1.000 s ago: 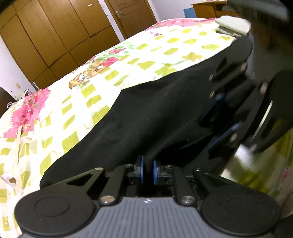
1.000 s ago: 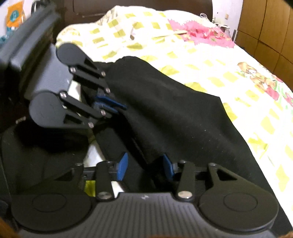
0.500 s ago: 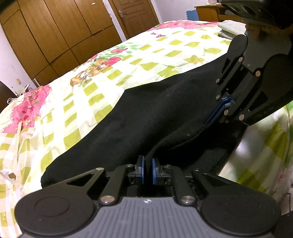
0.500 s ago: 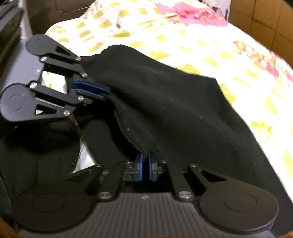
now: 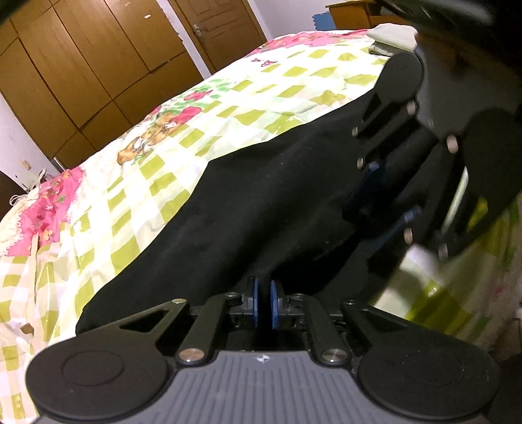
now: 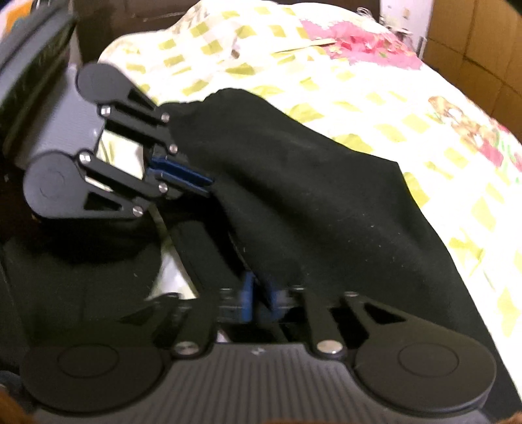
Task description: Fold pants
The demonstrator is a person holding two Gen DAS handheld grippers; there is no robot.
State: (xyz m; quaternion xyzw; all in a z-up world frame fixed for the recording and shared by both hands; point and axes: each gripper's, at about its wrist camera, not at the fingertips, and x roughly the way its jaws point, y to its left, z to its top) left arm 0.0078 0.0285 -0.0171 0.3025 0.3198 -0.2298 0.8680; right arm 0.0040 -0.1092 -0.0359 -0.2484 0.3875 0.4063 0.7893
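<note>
Black pants lie across a bed with a yellow-green checked sheet. My left gripper is shut on the near edge of the pants; it also shows in the right wrist view, clamped on the cloth. My right gripper holds the pants edge between its blue pads with a small gap, blurred by motion. In the left wrist view the right gripper shows at the right with its blue fingers apart. The cloth is raised between the two grippers.
Brown wooden wardrobe doors and a door stand behind the bed. A folded pale cloth lies at the bed's far end. A pink flowered patch of the sheet lies near the headboard end.
The right gripper closed on the pants edge half a second ago; now its fingers have parted a little and it is moving. The left gripper has stayed shut on the cloth.
</note>
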